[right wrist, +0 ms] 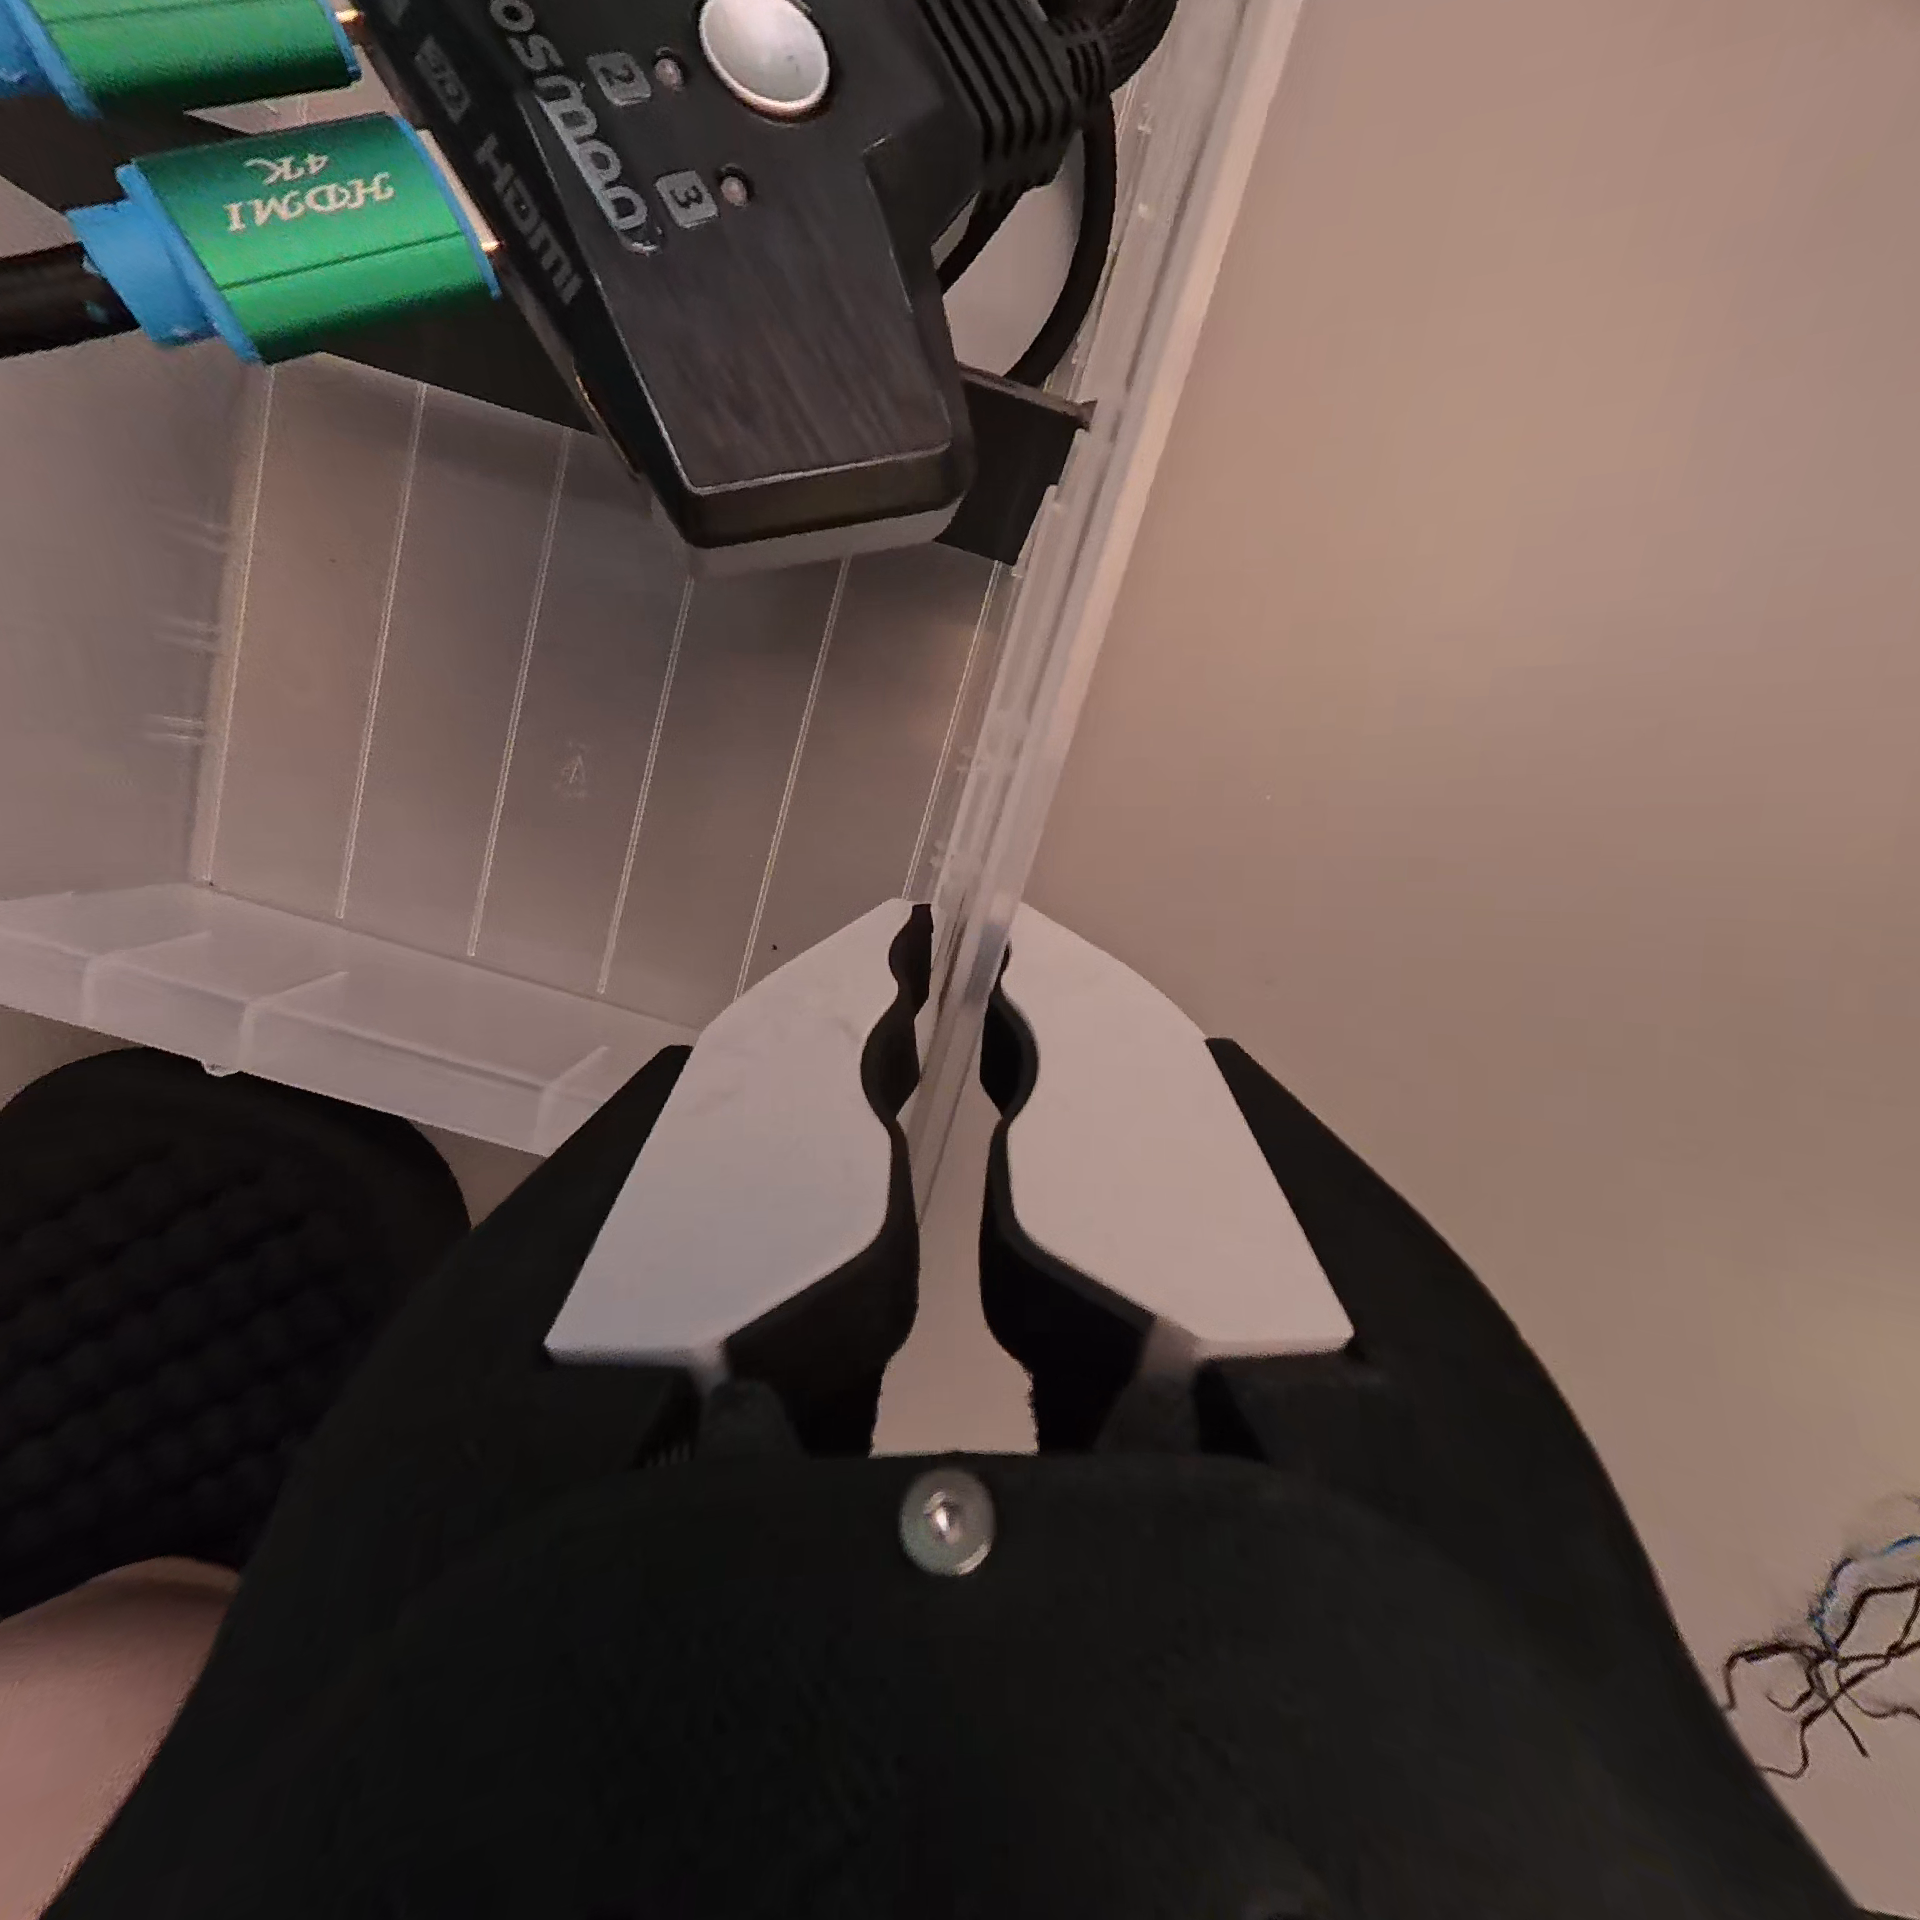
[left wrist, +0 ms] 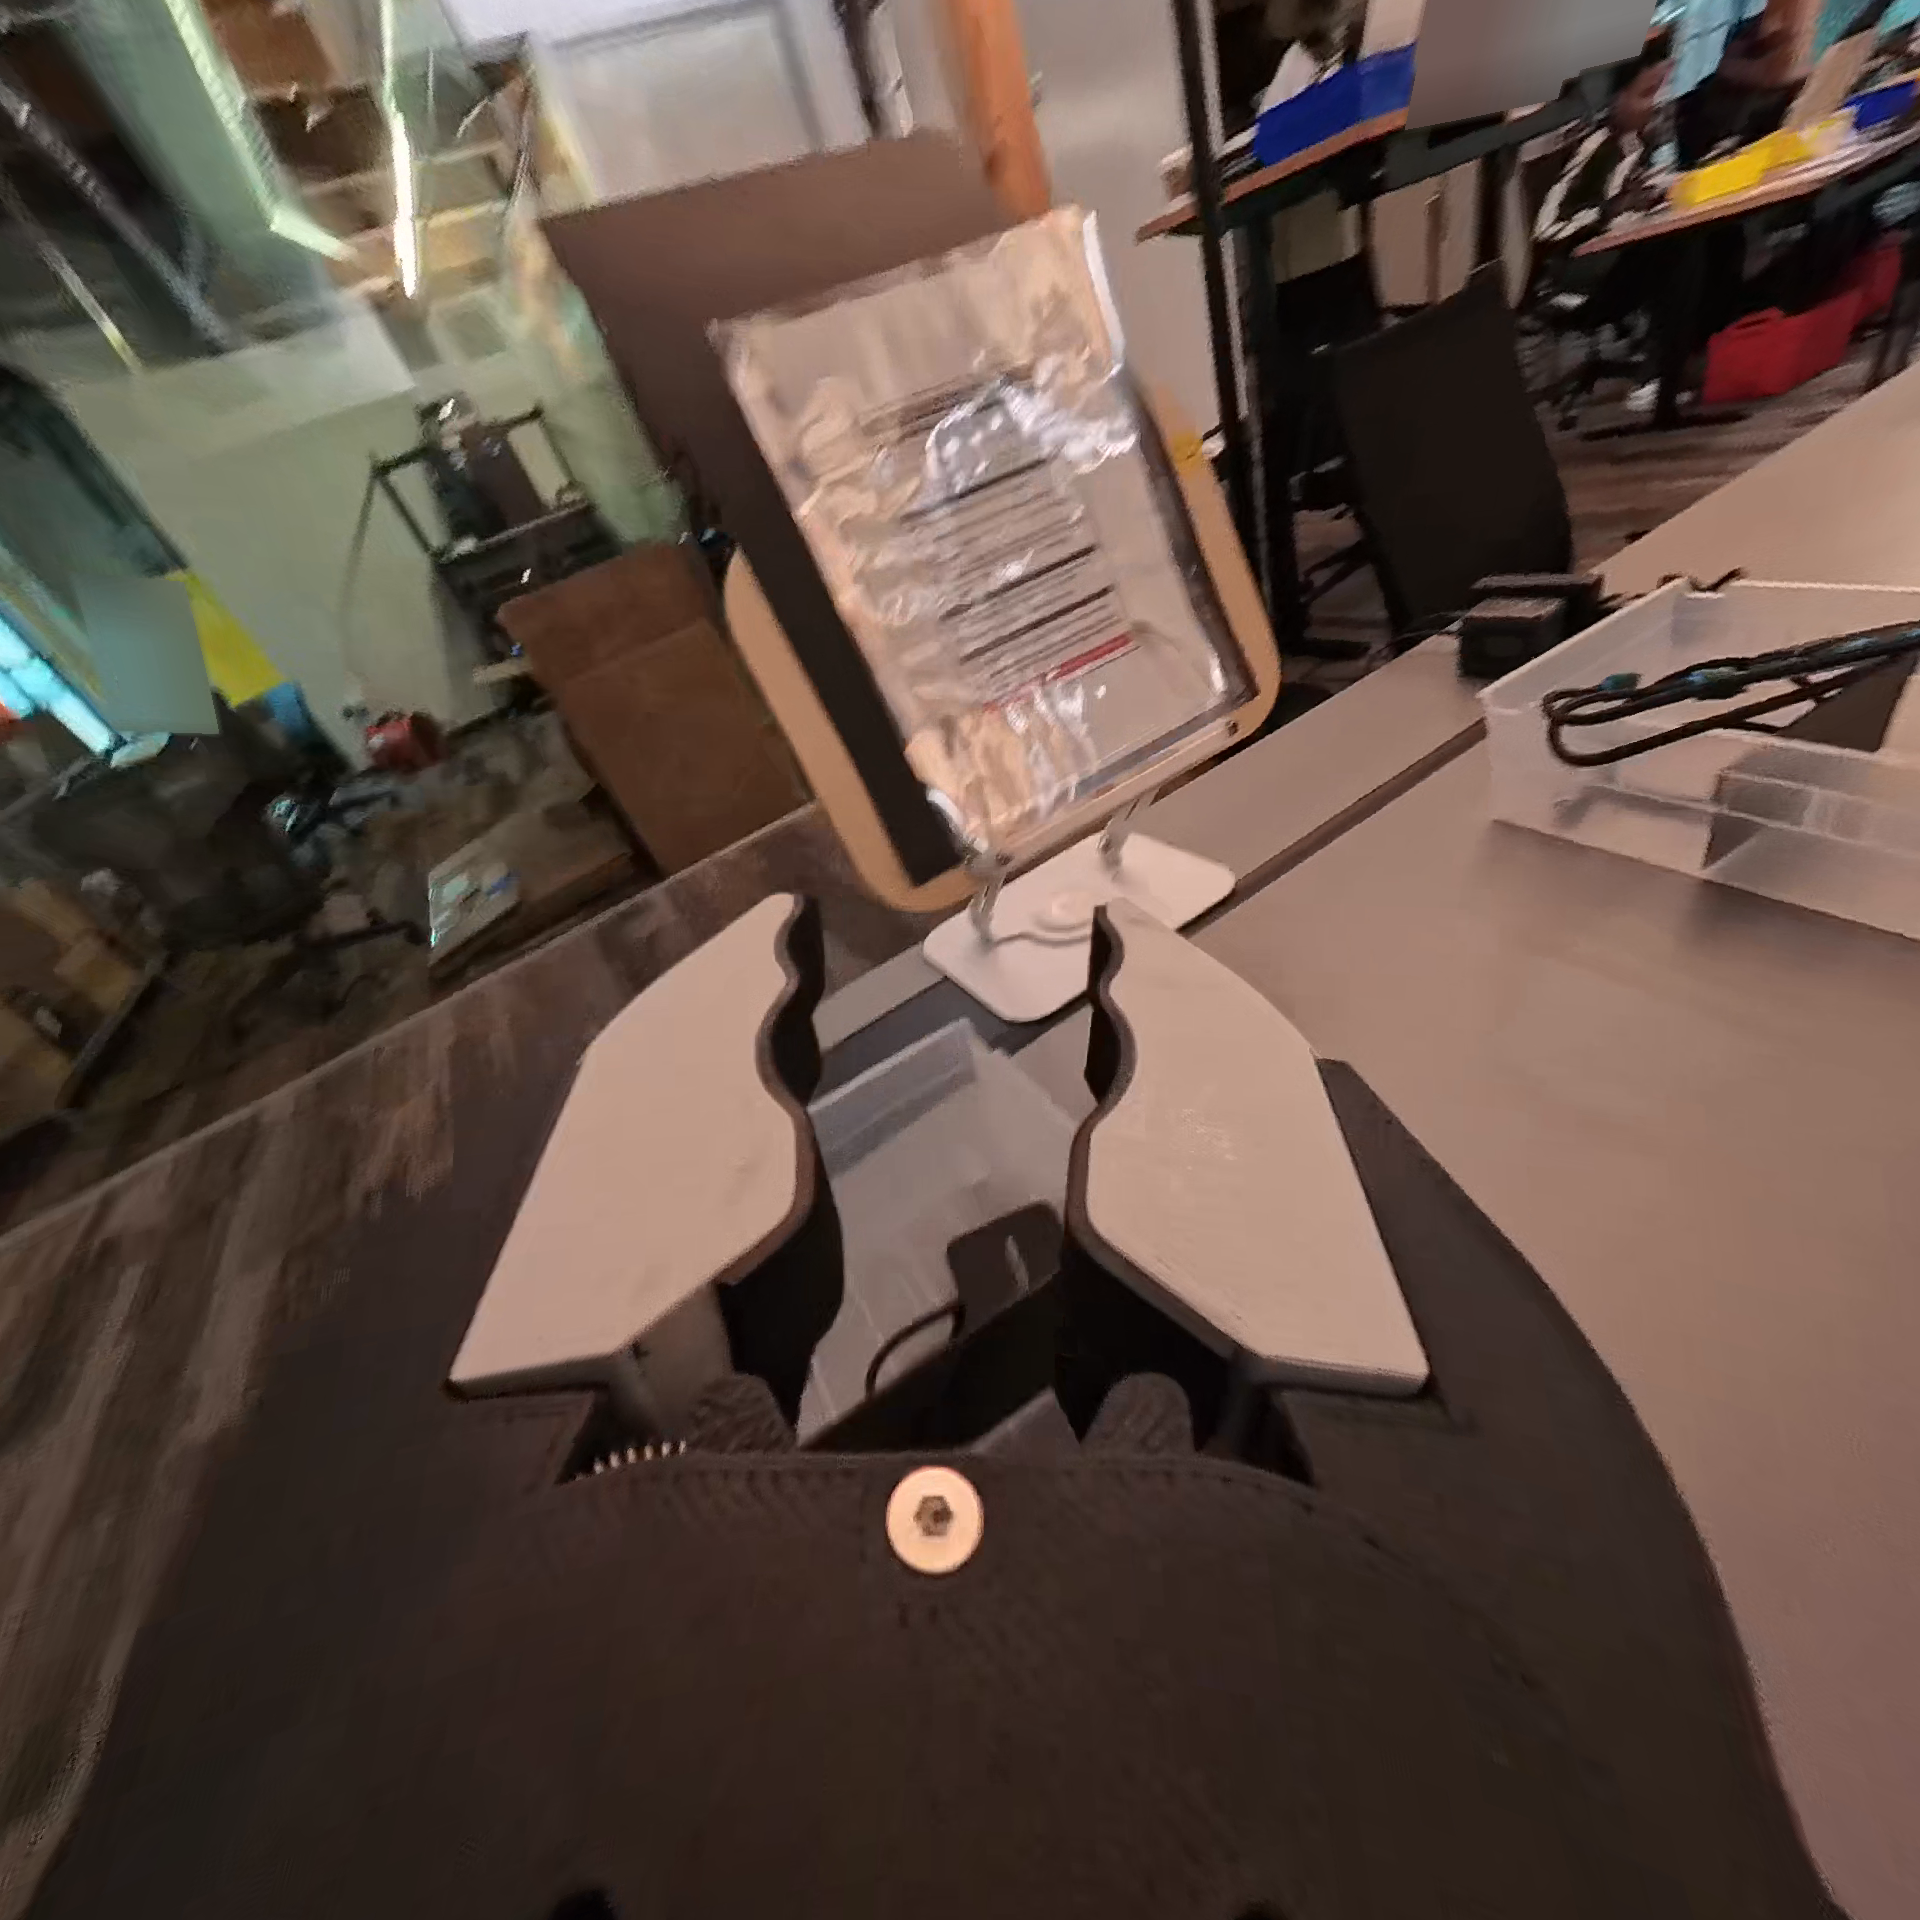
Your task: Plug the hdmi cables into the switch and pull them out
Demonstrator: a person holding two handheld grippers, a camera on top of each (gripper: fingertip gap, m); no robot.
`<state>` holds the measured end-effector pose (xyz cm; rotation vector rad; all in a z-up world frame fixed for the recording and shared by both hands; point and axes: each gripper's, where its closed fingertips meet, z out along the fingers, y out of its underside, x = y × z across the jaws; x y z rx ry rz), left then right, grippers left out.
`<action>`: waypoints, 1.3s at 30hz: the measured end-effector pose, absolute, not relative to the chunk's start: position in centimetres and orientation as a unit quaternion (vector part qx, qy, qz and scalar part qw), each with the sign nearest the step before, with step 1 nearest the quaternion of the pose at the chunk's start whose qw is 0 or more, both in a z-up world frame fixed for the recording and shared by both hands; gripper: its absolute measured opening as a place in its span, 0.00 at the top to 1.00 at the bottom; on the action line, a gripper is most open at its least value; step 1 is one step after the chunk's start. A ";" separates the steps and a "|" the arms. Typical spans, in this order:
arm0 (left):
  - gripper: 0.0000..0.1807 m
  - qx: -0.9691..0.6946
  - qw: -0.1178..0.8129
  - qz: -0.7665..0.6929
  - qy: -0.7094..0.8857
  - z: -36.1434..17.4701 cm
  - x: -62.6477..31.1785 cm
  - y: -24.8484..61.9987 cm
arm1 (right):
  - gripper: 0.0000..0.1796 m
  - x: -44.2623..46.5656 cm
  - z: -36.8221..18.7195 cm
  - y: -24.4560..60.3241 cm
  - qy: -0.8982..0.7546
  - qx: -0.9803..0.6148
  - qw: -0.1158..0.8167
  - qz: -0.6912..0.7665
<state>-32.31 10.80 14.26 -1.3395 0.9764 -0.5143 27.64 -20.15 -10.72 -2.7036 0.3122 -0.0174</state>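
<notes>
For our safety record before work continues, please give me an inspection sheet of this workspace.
Surface: grey table, bare near the claws.
Job's things: black switch inside clear tray; two green plugs seated in it.
Clutter: wrapped sign on stand; loose threads.
Grippers: left claw open, empty; right claw shut on the tray wall.
Cables: black cord behind switch.
Surroundings: boxes, shelves, desks, seated people.

Left tool [left wrist: 951, 997] held level, fingers spread apart, right tool [right wrist: 956, 997] angled downward, fingers nearly closed
</notes>
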 end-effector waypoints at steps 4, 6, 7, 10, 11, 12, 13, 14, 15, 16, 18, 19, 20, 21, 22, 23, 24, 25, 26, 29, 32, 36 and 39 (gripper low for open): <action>0.75 -0.690 0.569 -0.207 0.396 10.7 -35.9 12.3 | 0.95 27.1 -10.7 -19.7 0.101 -0.973 0.209 0.000; 0.77 -0.753 0.494 -0.199 0.386 7.6 -37.2 12.5 | 0.96 26.9 -10.7 -19.7 0.114 -0.973 0.200 0.008; 0.77 -0.783 0.452 -0.196 0.379 6.1 -37.7 12.4 | 0.96 26.9 -10.7 -19.8 0.126 -0.973 0.193 0.013; 0.78 -0.851 0.329 -0.192 0.362 2.1 -38.5 11.2 | 0.93 26.8 -10.8 -19.9 0.133 -0.975 0.178 0.004; 0.78 -0.871 0.290 -0.176 0.355 0.7 -39.0 10.8 | 0.92 26.8 -10.8 -19.9 0.128 -0.976 0.174 -0.001; 0.76 -0.891 0.254 -0.149 0.345 -0.7 -39.7 10.7 | 0.92 26.9 -10.9 -19.8 0.125 -0.977 0.170 -0.008; 0.75 -0.908 0.224 -0.125 0.332 -1.9 -40.4 10.6 | 0.91 26.9 -11.0 -19.8 0.124 -0.979 0.164 -0.010; 0.75 -0.920 0.199 -0.113 0.318 -2.8 -40.8 10.6 | 0.91 26.8 -11.2 -19.8 0.123 -0.979 0.160 -0.008; 0.77 -0.928 0.181 -0.115 0.304 -3.4 -40.8 10.7 | 0.91 26.7 -11.3 -19.8 0.122 -0.980 0.158 -0.006; 0.78 -0.934 0.167 -0.125 0.289 -3.9 -40.7 10.8 | 0.92 26.7 -11.4 -19.8 0.120 -0.980 0.157 -0.005; 0.78 -0.945 0.141 -0.132 0.263 -4.9 -40.6 11.1 | 0.92 26.6 -11.5 -19.8 0.117 -0.981 0.155 -0.003; 0.76 -0.951 0.127 -0.127 0.253 -5.5 -40.8 11.2 | 0.92 26.6 -11.5 -19.8 0.117 -0.981 0.155 -0.004; 0.74 -0.955 0.113 -0.122 0.245 -6.1 -41.0 11.3 | 0.92 26.6 -11.5 -19.8 0.116 -0.981 0.154 -0.004; 0.72 -0.959 0.098 -0.122 0.237 -6.7 -41.0 11.4 | 0.92 26.7 -11.5 -19.8 0.116 -0.981 0.154 -0.005; 0.71 -0.962 0.082 -0.123 0.229 -7.2 -41.1 11.4 | 0.92 26.7 -11.5 -19.8 0.116 -0.981 0.154 -0.006; 0.70 -0.965 0.067 -0.120 0.222 -7.8 -41.2 11.4 | 0.93 26.7 -11.6 -19.8 0.115 -0.981 0.153 -0.008; 0.69 -0.968 0.057 -0.115 0.217 -8.3 -41.4 11.5 | 0.93 26.8 -11.6 -19.9 0.113 -0.982 0.152 -0.011; 0.69 -0.969 0.050 -0.113 0.214 -8.7 -41.5 11.7 | 0.93 26.8 -11.6 -19.9 0.111 -0.982 0.151 -0.013; 0.69 -0.970 0.043 -0.111 0.212 -9.1 -41.5 11.8 | 0.93 26.8 -11.6 -19.9 0.111 -0.982 0.151 -0.013; 0.70 -0.972 0.033 -0.107 0.205 -9.8 -41.7 12.3 | 0.94 26.8 -11.7 -19.9 0.111 -0.982 0.152 -0.012; 0.76 -0.971 0.022 -0.110 0.212 -10.4 -41.4 12.5 | 0.95 26.7 -11.8 -19.9 0.111 -0.983 0.149 -0.009; 0.82 -0.970 -0.008 -0.104 0.221 -11.1 -41.5 12.2 | 0.95 26.7 -11.8 -20.0 0.112 -0.983 0.146 -0.009; 0.83 -0.968 -0.013 -0.111 0.223 -11.1 -41.6 12.1 | 0.95 26.7 -11.8 -20.0 0.114 -0.983 0.146 -0.008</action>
